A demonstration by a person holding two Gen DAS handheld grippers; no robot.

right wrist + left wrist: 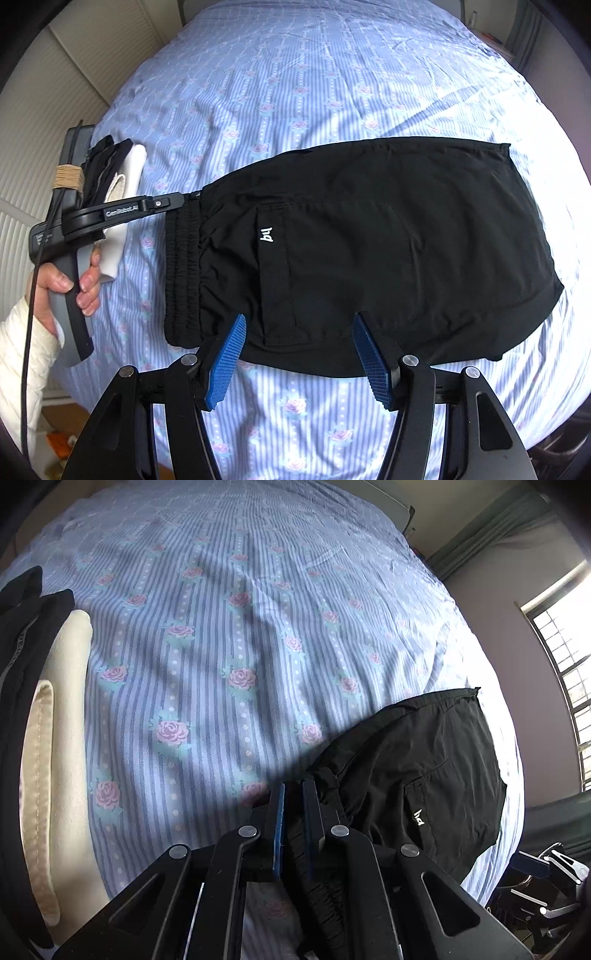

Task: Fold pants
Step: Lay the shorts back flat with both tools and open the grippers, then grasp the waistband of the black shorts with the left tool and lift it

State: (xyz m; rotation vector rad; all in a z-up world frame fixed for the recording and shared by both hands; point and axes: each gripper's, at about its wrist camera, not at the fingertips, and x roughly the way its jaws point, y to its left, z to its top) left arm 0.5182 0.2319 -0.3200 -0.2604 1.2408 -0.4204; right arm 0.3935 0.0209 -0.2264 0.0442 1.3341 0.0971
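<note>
Black pants [369,251] lie folded on the blue striped bedsheet [314,81], waistband to the left, a back pocket with a white logo facing up. My left gripper [293,794] is shut on the elastic waistband [317,871]; in the right wrist view it [184,201] pinches the waistband's far corner. My right gripper [297,332] is open and empty, its blue pads [229,358] just over the near edge of the pants. The pants also show in the left wrist view [424,768].
A stack of folded clothes, black over cream [118,184], lies at the bed's left edge, also in the left wrist view [55,738]. A window [565,686] is to the right. White wardrobe doors [55,110] stand beyond the bed.
</note>
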